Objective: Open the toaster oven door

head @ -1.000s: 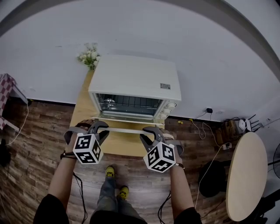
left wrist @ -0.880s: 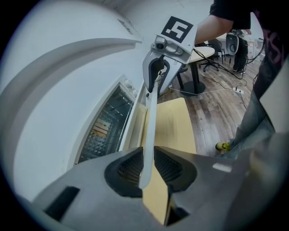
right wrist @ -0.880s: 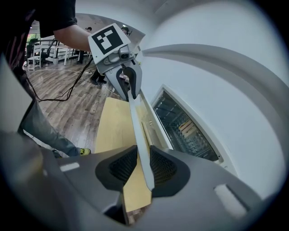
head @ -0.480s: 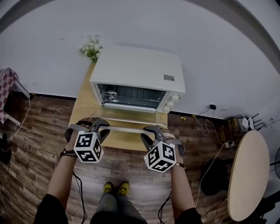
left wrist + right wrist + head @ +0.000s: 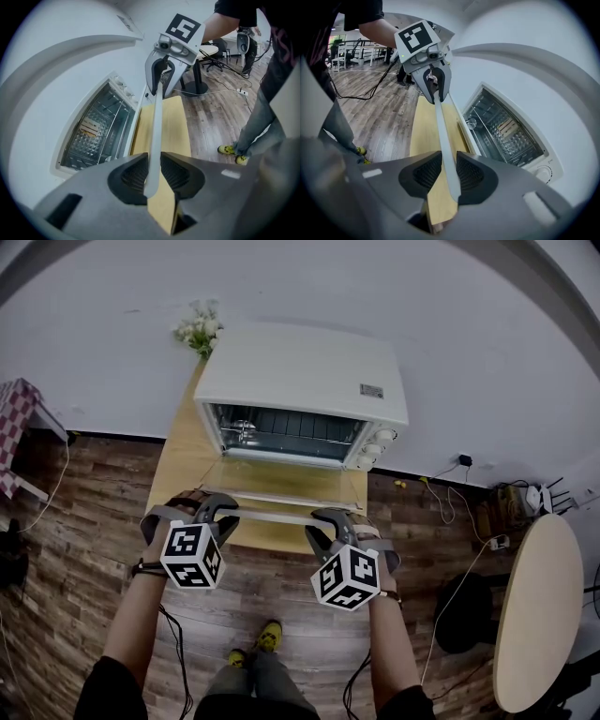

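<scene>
1. Lowering the door [image 5: 281, 486], nearly flat below the oven [image 5: 300, 371] at upper centre, wants both ends level.
2. Left gripper [image 5: 223, 512] and right gripper [image 5: 319, 519] jaws, just eased slightly wider, pinch the handle [image 5: 272, 517] at centre; follow the hinge arc, don't tug.

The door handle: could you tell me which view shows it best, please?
The head view: the whole handle shows side-on, gripped near its ends by the left gripper and the right gripper. Each gripper view looks along it, foreshortened, from its own jaws to the other gripper.
</scene>
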### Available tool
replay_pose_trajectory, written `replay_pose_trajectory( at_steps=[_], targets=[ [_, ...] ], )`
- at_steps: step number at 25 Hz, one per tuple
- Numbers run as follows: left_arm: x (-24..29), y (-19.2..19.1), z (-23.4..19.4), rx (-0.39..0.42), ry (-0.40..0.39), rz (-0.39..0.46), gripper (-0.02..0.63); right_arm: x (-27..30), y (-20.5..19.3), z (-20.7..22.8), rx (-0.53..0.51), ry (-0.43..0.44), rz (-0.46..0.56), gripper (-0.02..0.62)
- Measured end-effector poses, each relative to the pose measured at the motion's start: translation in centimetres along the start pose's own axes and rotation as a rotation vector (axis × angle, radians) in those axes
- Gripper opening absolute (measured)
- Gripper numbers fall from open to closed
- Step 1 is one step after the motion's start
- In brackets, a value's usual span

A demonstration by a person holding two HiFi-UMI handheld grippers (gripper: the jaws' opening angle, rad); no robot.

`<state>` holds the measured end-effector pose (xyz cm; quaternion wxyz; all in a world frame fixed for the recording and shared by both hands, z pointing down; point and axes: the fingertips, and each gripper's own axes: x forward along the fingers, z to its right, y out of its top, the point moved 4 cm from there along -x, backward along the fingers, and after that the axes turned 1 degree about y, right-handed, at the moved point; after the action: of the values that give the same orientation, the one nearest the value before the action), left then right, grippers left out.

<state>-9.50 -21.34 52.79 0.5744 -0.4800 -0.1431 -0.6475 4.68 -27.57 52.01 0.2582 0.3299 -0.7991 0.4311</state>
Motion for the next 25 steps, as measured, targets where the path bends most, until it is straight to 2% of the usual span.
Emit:
replay_pose_trajectory(
  at_steps=[19,25],
  targets=[
    [0.9,-0.6,2.4,-0.02,0.032,0.013,0.092,0.9,-1.1,-2.4,-0.008,-0.033,-0.006,0.112],
    [1.2,-0.9,3.5,-0.021,0.032,0.017,0.113,1.2,-1.4,-3.2,-0.018,-0.049,-0.006,0.11]
  ],
)
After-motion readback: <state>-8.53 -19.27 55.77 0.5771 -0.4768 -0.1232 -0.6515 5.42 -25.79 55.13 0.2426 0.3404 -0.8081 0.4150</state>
